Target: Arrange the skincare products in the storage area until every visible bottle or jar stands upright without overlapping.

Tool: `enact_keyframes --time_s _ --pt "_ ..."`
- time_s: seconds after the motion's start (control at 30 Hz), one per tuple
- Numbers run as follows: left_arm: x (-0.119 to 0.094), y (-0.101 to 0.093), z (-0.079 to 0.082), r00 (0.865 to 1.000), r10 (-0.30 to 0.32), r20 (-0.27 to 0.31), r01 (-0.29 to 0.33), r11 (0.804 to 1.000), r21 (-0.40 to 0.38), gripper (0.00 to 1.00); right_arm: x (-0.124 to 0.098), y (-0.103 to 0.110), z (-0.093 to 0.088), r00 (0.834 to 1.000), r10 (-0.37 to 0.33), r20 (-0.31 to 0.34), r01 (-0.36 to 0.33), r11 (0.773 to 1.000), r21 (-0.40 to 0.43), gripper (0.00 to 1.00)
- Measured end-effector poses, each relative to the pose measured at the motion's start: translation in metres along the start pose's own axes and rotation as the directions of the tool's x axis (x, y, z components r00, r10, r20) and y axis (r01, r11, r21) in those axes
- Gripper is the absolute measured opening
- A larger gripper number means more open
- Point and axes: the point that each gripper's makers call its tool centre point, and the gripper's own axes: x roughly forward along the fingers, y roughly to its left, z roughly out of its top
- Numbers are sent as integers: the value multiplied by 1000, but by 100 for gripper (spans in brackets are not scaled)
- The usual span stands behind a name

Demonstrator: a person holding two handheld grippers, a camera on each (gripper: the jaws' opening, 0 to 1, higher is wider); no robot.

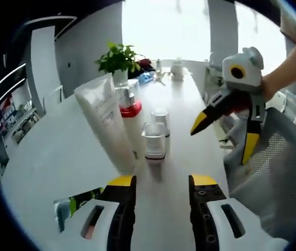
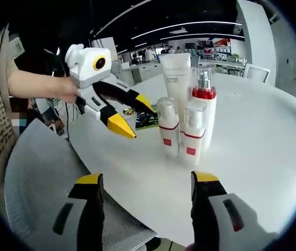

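Skincare cluster upright near middle of white tabletop (image 2: 263,157), both tools apart and holding nothing.

Standing with long axes vertical: tall white tube (image 2: 175,78) cap-down, red-collared pump bottle (image 2: 204,99) just beside it, two small clear-capped bottles (image 2: 169,125) in front with red bands and small red labels. Same group from the left gripper view: tube (image 1: 106,120) leaning slightly, pump bottle (image 1: 129,102) behind, two clear caps (image 1: 154,138) close together, none overlapping. Faint print on the tube, too small to read. Open tabletop all round the cluster; rounded edge near, mesh chair back (image 2: 38,178) beyond it. Left tool (image 2: 124,117) hovering well left of the bottles, jaws parted. Right tool (image 1: 221,133) off past the tabletop edge, jaws spread. Potted plant (image 1: 117,58) at the far end.
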Motion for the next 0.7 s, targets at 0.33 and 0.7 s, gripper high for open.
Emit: enact_keyframes --time_s 0.33,0.7 --pt "-38 -14 -21 997 71 3 -70 988 -135 49 3 12 18 999 2 33 -2 1000 13 78" --pt "-87 -27 -45 979 204 20 -186 924 -334 65 1 23 33 997 3 75 -5 1000 25 90"
